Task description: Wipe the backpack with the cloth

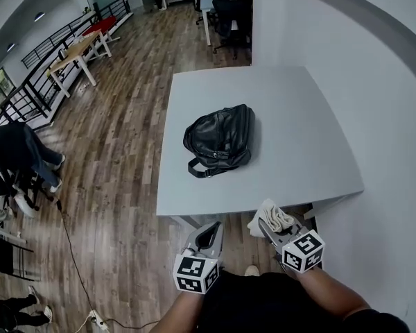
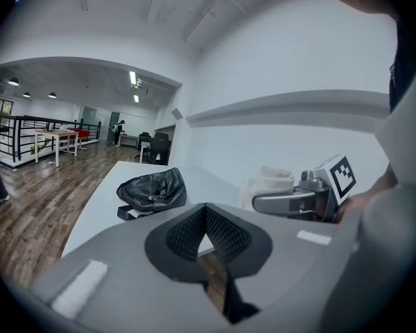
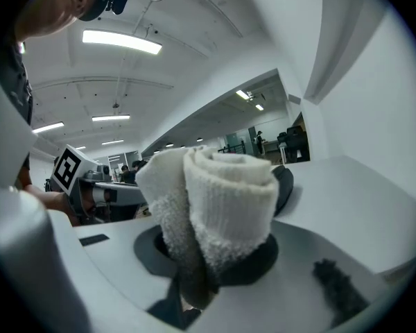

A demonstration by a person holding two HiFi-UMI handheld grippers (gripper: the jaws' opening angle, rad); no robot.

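A black leather backpack point(image 1: 219, 141) lies on its side in the middle of the grey table point(image 1: 305, 116), with a strap loop toward the near edge. My right gripper point(image 1: 274, 229) hangs just off the table's near edge, shut on a rolled white cloth point(image 1: 270, 218). In the right gripper view the cloth point(image 3: 218, 200) fills the space between the jaws. My left gripper point(image 1: 206, 238) is beside it on the left, also short of the table, shut with nothing in it. The left gripper view shows the backpack point(image 2: 152, 189) ahead and the cloth point(image 2: 269, 182) to the right.
A white wall point(image 1: 360, 82) runs along the table's right side. Wooden floor point(image 1: 118, 158) lies to the left, crossed by a thin cable point(image 1: 73, 255). A person point(image 1: 17, 155) stands at the far left; desks and office chairs point(image 1: 229, 12) are beyond the table.
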